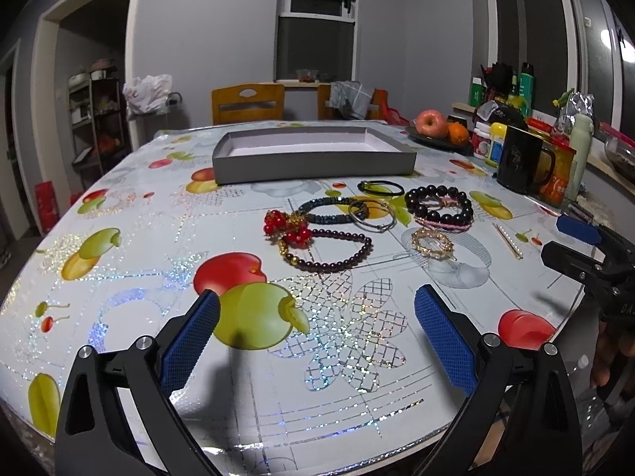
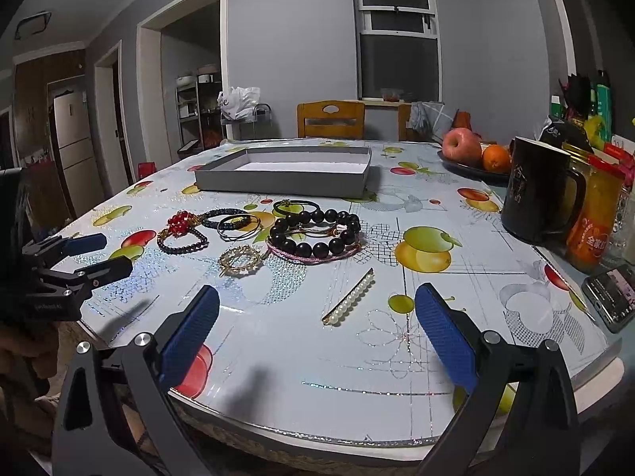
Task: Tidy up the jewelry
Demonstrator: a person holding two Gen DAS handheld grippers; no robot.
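Observation:
A grey shallow box (image 1: pixel 313 158) (image 2: pixel 285 176) stands open at the far middle of the table. In front of it lies a cluster of jewelry: a red bead ornament (image 1: pixel 287 230) (image 2: pixel 178 220), a dark purple bead bracelet (image 1: pixel 333 250), a black large-bead bracelet (image 1: pixel 438 202) (image 2: pixel 317 230), silver bangles (image 1: pixel 371 214), a gold hair clip (image 1: pixel 432 242) (image 2: pixel 240 260) and a pearl hair pin (image 2: pixel 349 297) (image 1: pixel 508 240). My left gripper (image 1: pixel 317 333) is open and empty near the front edge. My right gripper (image 2: pixel 317 333) is open and empty, just short of the pearl pin.
A fruit plate with an apple (image 2: pixel 462 144) and an orange, a black mug (image 2: pixel 535 194), an orange jar (image 2: pixel 595 222) and bottles crowd the table's right side. A phone (image 2: pixel 613 295) lies at the right edge. Wooden chairs (image 1: pixel 248 103) stand behind the table.

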